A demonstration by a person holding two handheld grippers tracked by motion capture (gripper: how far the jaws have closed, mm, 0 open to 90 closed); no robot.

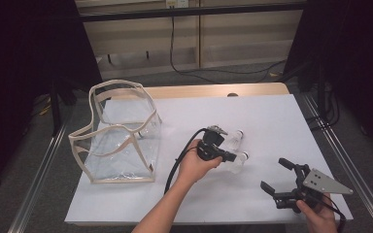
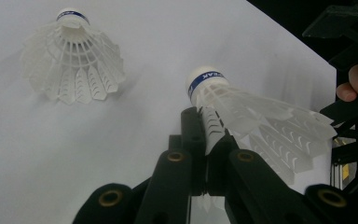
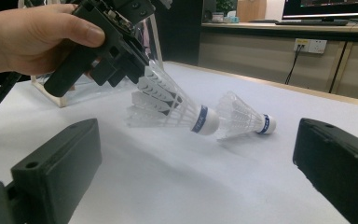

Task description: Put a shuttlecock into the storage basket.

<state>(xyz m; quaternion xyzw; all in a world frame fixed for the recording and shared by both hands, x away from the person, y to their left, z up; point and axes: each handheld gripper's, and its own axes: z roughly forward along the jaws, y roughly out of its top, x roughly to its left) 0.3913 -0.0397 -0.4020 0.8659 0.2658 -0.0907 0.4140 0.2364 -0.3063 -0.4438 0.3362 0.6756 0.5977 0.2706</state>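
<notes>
**Left tongs gripping a shuttlecock by its skirt**

The left tongs [image 2: 204,154] are pinching the feathered skirt of one shuttlecock [image 2: 242,112], jaws closed tight on a single vane near the rim. In the right gripper view that shuttlecock is hanging tilted, cork end lowest and just above or barely touching the desk [image 1: 272,111]; which of the two cannot be told. A second shuttlecock [image 3: 244,116] is lying on its side just behind it, cork pointing away from the first.

The right tongs [image 1: 278,174] are resting near the desk's front edge, jaws standing wide apart with nothing between them.

A clear bag [image 1: 119,133] with tan trim is standing open at the left of the desk, well apart from both shuttlecocks.

Handling judgement: the shuttlecock is looking very light, so weight is not straining the grip. The skirt is looking thin and springy and is probably bending or cracking under hard pressure; a hold on one vane is letting it swing. The cork is the firmer place to grip.
</notes>
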